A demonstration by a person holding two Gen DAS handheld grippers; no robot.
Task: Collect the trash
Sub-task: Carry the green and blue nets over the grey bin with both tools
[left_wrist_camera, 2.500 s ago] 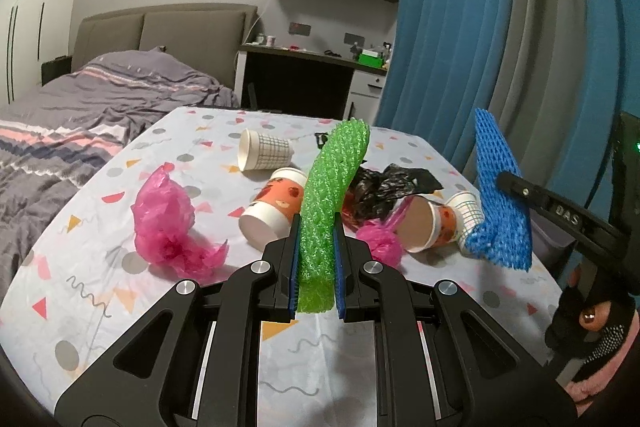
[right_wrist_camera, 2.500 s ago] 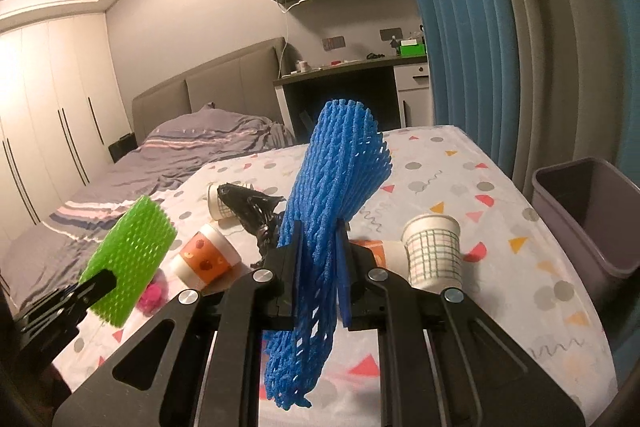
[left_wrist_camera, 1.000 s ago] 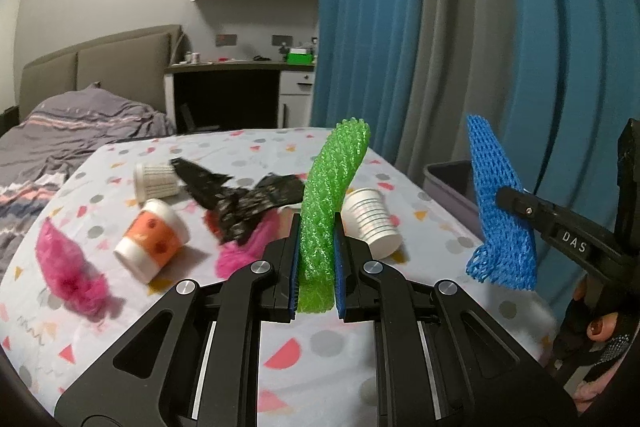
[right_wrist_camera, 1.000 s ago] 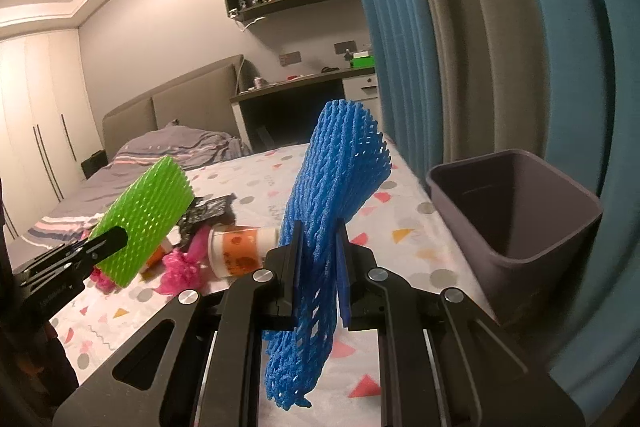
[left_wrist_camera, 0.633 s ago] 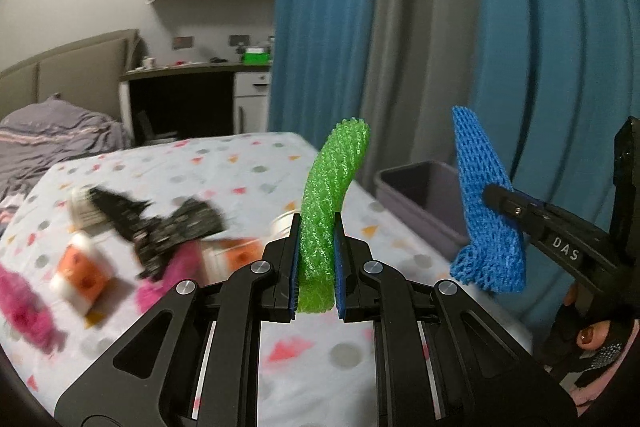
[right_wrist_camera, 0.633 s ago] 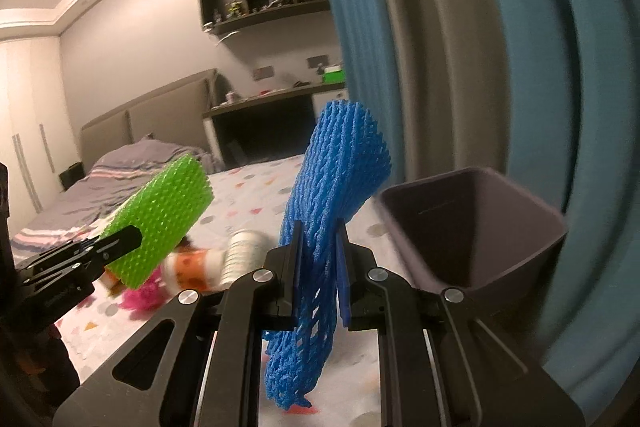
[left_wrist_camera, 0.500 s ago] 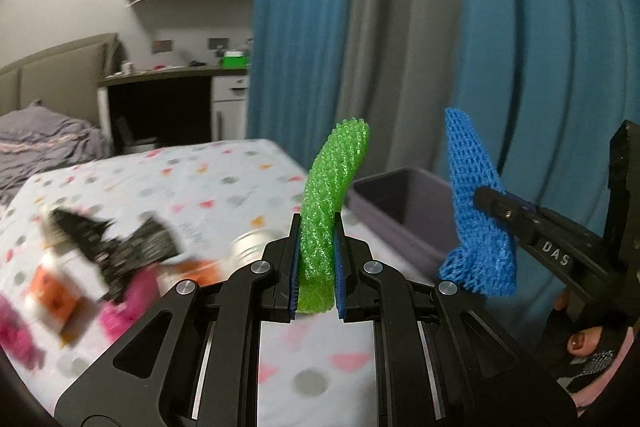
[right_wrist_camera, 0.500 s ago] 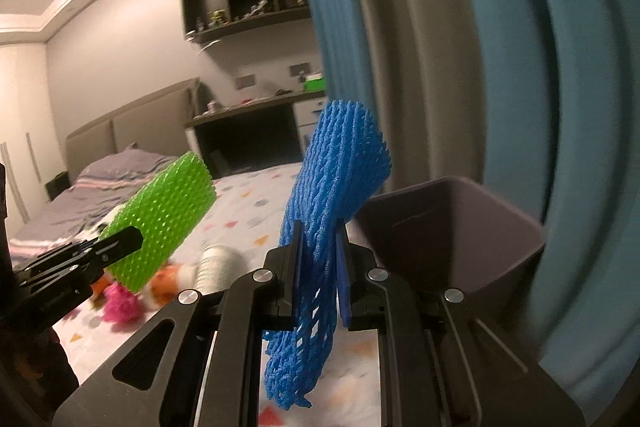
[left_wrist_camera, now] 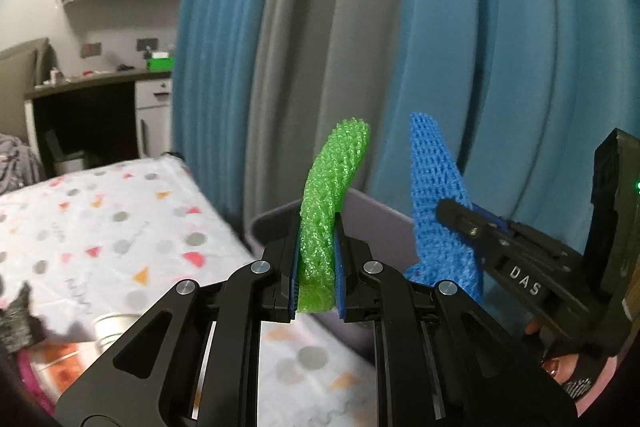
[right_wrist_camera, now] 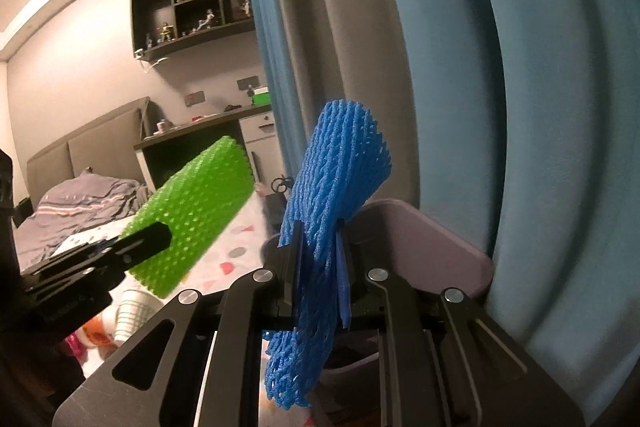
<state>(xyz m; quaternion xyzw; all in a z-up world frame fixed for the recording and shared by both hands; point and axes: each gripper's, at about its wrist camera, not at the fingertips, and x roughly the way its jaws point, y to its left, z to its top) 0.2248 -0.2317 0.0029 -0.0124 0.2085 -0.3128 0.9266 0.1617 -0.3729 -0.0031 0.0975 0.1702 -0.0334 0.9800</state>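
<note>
Beside tabletop's far edge, grey bin (right_wrist_camera: pixel 448 251) waiting; left gripper (left_wrist_camera: pixel 316 267) pinching green foam net (left_wrist_camera: pixel 332 183), right gripper (right_wrist_camera: pixel 318 267) clamping blue foam net (right_wrist_camera: pixel 336 187), both likely lining up for drop.

1. The green foam net (left_wrist_camera: pixel 329 211) is soft knobbly mesh, matt.
2. The blue foam net (right_wrist_camera: pixel 328 227) is open, stretchy foam mesh.
3. The left gripper (left_wrist_camera: pixel 316 267) is matt black plastic with shiny metal screws.
4. The bin (right_wrist_camera: pixel 440 247), at three o'clock, is smooth dull plastic.
5. The curtain (left_wrist_camera: pixel 460 47) is heavy matt cloth.
6. The tablecloth (left_wrist_camera: pixel 100 219) is printed fabric.
</note>
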